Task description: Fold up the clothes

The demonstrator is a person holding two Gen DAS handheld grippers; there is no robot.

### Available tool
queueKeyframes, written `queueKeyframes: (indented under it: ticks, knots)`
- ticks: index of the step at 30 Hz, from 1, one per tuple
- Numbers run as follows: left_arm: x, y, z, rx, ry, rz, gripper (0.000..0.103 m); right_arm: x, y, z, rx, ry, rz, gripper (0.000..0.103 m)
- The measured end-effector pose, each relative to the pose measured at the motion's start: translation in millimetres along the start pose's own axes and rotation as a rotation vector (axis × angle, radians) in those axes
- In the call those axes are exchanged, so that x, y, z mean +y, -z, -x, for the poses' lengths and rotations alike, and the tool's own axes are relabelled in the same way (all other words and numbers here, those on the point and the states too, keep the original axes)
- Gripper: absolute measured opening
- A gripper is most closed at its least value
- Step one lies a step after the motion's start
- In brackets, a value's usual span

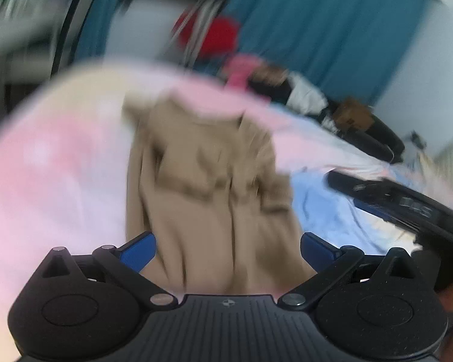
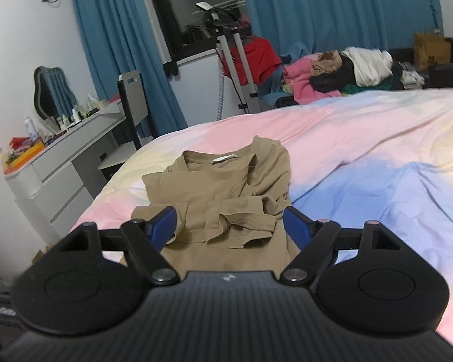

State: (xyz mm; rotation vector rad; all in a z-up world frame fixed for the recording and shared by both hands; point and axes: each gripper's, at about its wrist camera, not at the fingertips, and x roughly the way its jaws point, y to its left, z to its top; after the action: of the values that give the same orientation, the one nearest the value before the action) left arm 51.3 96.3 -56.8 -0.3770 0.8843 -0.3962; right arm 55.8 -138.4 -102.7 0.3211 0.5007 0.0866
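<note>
Now, your tan T-shirt (image 2: 226, 190) lay crumpled on the pastel bedspread (image 2: 362, 138), collar and white neck label pointing away from you, one short sleeve folded over its middle. Your right gripper (image 2: 230, 226) was held low over the near hem with its blue fingers (image 2: 166, 223) spread wide, one on either side of the shirt; nothing was pinched between them, though whether the pads touched the cloth could not be told. Your left gripper (image 1: 228, 249) was likewise splayed apart, framing the same T-shirt (image 1: 208, 181) from the near side; that view was motion-blurred, so contact could not be judged. In the left wrist view the right gripper (image 1: 407, 202) appeared at the right edge over the blue patch of bedspread (image 1: 45, 166). Beyond the bed sat a pile of mixed clothes (image 2: 347, 72), a red garment (image 2: 256, 57) on a metal stand (image 2: 241, 69), teal curtains (image 2: 332, 9), and a grey dressing table (image 2: 66, 157) with a mirror (image 2: 49, 90).
</note>
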Motion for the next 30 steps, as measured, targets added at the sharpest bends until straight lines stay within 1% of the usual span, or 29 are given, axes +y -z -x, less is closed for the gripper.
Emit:
queueKeyframes:
  ticks: [2, 4, 5, 6, 9, 11, 14, 16, 17, 18, 19, 20, 22, 24, 25, 26, 28, 29, 30]
  knots:
    - [23.8, 1.6, -13.0, 0.100, 0.042, 0.175, 0.102, -8.7, 1.5, -2.1, 0.040, -0.027, -0.079, 0.079]
    - [49.2, 7.3, -23.8, 0.172, 0.103, 0.346, 0.101, -21.8, 5.4, -5.1, 0.112, -0.068, -0.208, 0.079]
    - [58.7, 10.6, -28.1, 0.195, 0.121, 0.415, 0.101, -29.8, 8.7, -6.9, 0.152, -0.096, -0.282, 0.079]
    - [65.9, 13.8, -31.9, 0.210, 0.132, 0.466, 0.101, -38.4, 14.1, -9.4, 0.196, -0.127, -0.361, 0.079]
    - [75.8, 18.7, -42.3, 0.223, 0.160, 0.534, 0.100, -60.6, 33.4, -20.2, 0.313, -0.191, -0.570, 0.081]
    - [76.6, 19.5, -48.5, 0.218, 0.172, 0.539, 0.099, -69.2, 46.4, -31.3, 0.383, -0.215, -0.676, 0.082]
    - [73.6, 17.3, -53.9, 0.164, 0.162, 0.504, 0.088, -66.5, 61.7, -47.7, 0.457, -0.234, -0.750, 0.082]
    - [75.1, 15.0, -56.7, 0.130, 0.155, 0.504, 0.072, -64.6, 72.0, -58.7, 0.506, -0.247, -0.800, 0.081]
    - [76.2, 13.8, -58.1, 0.113, 0.150, 0.506, 0.069, -63.7, 77.1, -64.1, 0.531, -0.254, -0.825, 0.081]
    - [79.2, 12.9, -59.6, 0.099, 0.146, 0.514, 0.062, -64.1, 81.2, -68.0, 0.544, -0.249, -0.844, 0.081]
    - [82.6, 12.8, -60.4, 0.087, 0.135, 0.526, 0.051, -66.0, 84.3, -70.1, 0.544, -0.232, -0.855, 0.080]
    - [85.6, 12.9, -60.9, 0.074, 0.121, 0.538, 0.044, -68.0, 87.4, -72.2, 0.543, -0.215, -0.866, 0.079]
    - [90.2, 15.3, -59.6, 0.051, 0.115, 0.559, 0.028, -72.6, 90.9, -72.3, 0.514, -0.186, -0.891, 0.079]
    - [88.9, 15.3, -55.3, 0.024, 0.121, 0.554, 0.017, -77.3, 91.4, -69.9, 0.482, -0.159, -0.913, 0.073]
    - [87.8, 15.0, -52.8, 0.010, 0.125, 0.549, 0.014, -79.5, 90.5, -67.5, 0.458, -0.142, -0.918, 0.072]
    - [86.8, 14.2, -49.6, -0.007, 0.135, 0.544, 0.013, -81.4, 88.9, -64.9, 0.430, -0.123, -0.918, 0.066]
    - [84.3, 12.8, -42.6, -0.050, 0.164, 0.533, 0.012, -85.4, 86.1, -63.2, 0.392, -0.094, -0.915, 0.061]
    - [83.2, 11.9, -39.6, -0.070, 0.177, 0.524, 0.012, -87.5, 84.8, -63.0, 0.376, -0.081, -0.913, 0.046]
    - [81.8, 10.9, -37.1, -0.089, 0.187, 0.513, 0.011, -88.0, 83.7, -63.4, 0.364, -0.073, -0.907, 0.028]
